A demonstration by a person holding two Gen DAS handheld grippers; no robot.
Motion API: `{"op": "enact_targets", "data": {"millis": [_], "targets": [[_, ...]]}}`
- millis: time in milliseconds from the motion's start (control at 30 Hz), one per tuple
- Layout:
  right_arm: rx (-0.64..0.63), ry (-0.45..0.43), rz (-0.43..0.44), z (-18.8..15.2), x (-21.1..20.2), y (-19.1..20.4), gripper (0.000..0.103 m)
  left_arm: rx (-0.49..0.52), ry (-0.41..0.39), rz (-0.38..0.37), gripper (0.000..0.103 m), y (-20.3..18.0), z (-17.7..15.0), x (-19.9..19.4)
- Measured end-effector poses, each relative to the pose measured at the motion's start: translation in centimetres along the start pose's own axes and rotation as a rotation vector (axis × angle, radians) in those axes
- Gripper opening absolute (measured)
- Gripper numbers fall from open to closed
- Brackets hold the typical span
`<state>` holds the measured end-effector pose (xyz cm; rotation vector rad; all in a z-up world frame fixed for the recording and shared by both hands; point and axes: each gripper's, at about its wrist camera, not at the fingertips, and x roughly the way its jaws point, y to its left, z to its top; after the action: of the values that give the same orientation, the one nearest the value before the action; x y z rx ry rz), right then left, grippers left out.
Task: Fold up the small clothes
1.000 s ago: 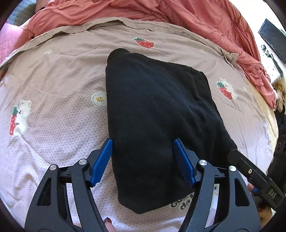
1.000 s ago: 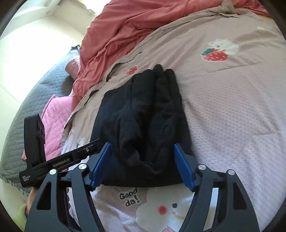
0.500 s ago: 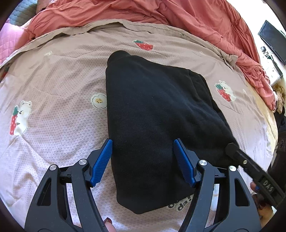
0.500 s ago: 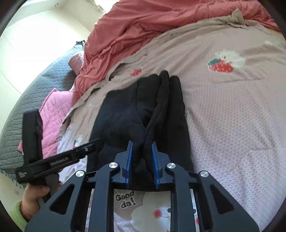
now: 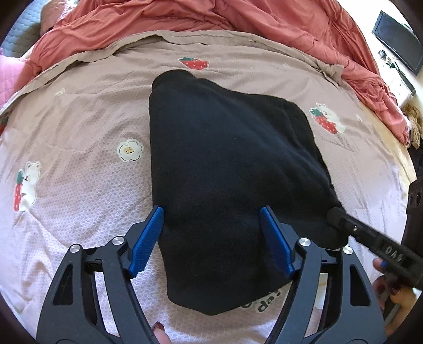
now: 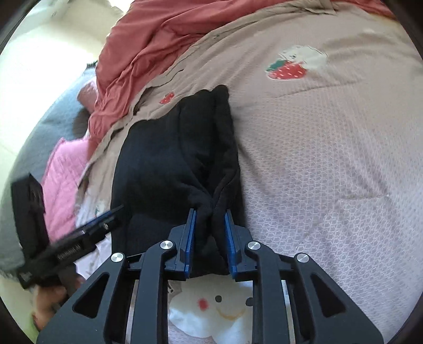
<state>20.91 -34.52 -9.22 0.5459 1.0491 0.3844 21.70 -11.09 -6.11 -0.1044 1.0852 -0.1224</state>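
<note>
Right gripper (image 6: 208, 214) was clamped on a bunched near edge of the black garment (image 5: 227, 169), pads pinching the fabric after closing down, then easing slightly. Left gripper (image 5: 211, 214) stood wide and had just opened further, its pads straddling the garment's near-left part without pressing it. Garment lay folded on the mauve strawberry-print bedcover (image 5: 79, 164), with a crumpled red blanket (image 5: 238, 18) beyond.

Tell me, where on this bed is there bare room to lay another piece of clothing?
Bare quilt lies right of the black garment, out toward the strawberry-bear patch. More lies on its other side, around the flower patch. It is crowded along the far edge, where the red blanket is heaped, and by both grippers.
</note>
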Motion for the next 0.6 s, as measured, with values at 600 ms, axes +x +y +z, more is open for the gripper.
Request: {"op": "enact_targets", "data": {"millis": [600], "targets": [[-0.272, -0.141, -0.010, 1.1, -1.6, 4.8, 0.029, -0.064, -0.004, -0.037, 0.070, 1.6, -0.7, 0.2]]}}
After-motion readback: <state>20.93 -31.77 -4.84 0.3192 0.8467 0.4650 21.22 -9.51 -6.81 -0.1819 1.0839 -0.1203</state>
